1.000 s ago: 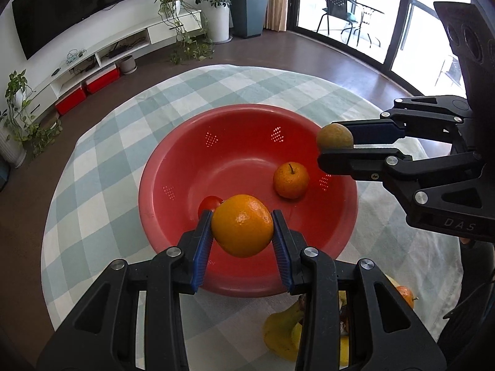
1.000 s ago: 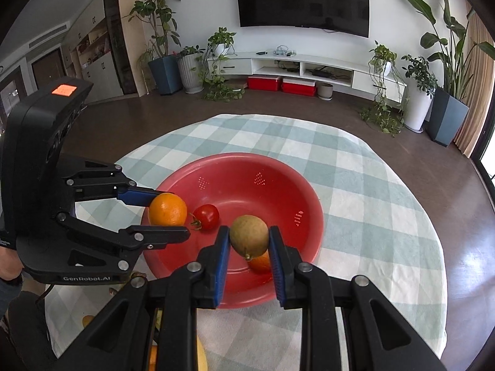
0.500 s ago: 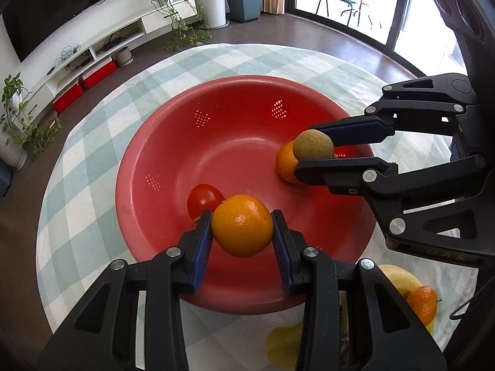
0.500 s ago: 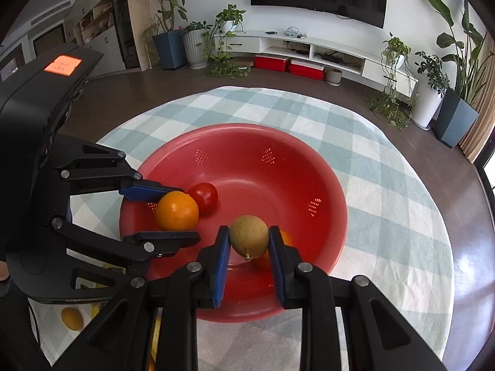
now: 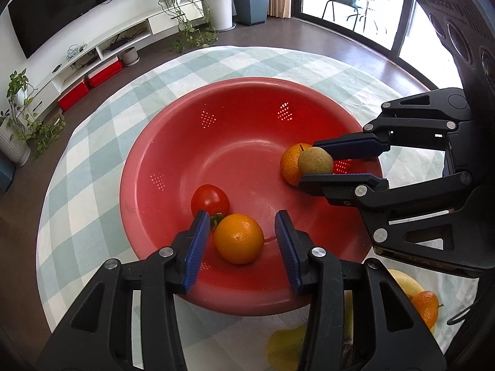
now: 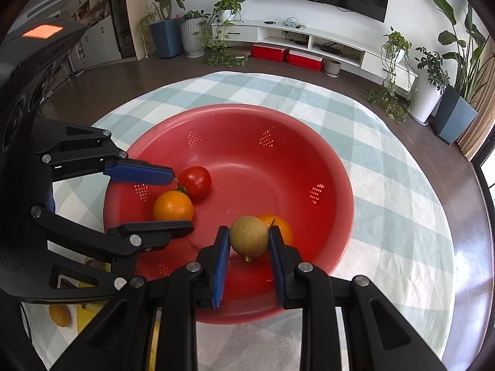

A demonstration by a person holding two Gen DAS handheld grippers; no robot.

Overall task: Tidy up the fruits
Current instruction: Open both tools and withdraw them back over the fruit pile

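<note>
A red bowl [image 5: 247, 82] [image 6: 241, 108] stands on a round table with a checked cloth. My left gripper [image 5: 240, 218] [image 6: 179, 201] hangs low over the bowl's near side with its jaws opening. The big orange [image 5: 238, 238] [image 6: 173, 207] lies on the bowl floor between the pads, clear of both and next to a tomato [image 5: 210, 199] [image 6: 195, 182]. My right gripper [image 6: 248, 232] [image 5: 312, 164] is shut on a greenish-brown fruit [image 6: 249, 241] [image 5: 315, 160], held just above a small orange [image 6: 280, 227] [image 5: 289, 164] in the bowl.
Outside the bowl, at the table's near edge, lie yellow bananas [image 5: 284, 346], a small tangerine [image 5: 425, 307] and a yellowish fruit [image 6: 58, 315]. The two grippers sit close together over the bowl. Checked cloth [image 6: 386, 185] surrounds the bowl.
The left jaws have spread and the big orange has dropped from them onto the bowl floor beside the tomato. Both grippers have sunk lower into the bowl. The right still holds its fruit.
</note>
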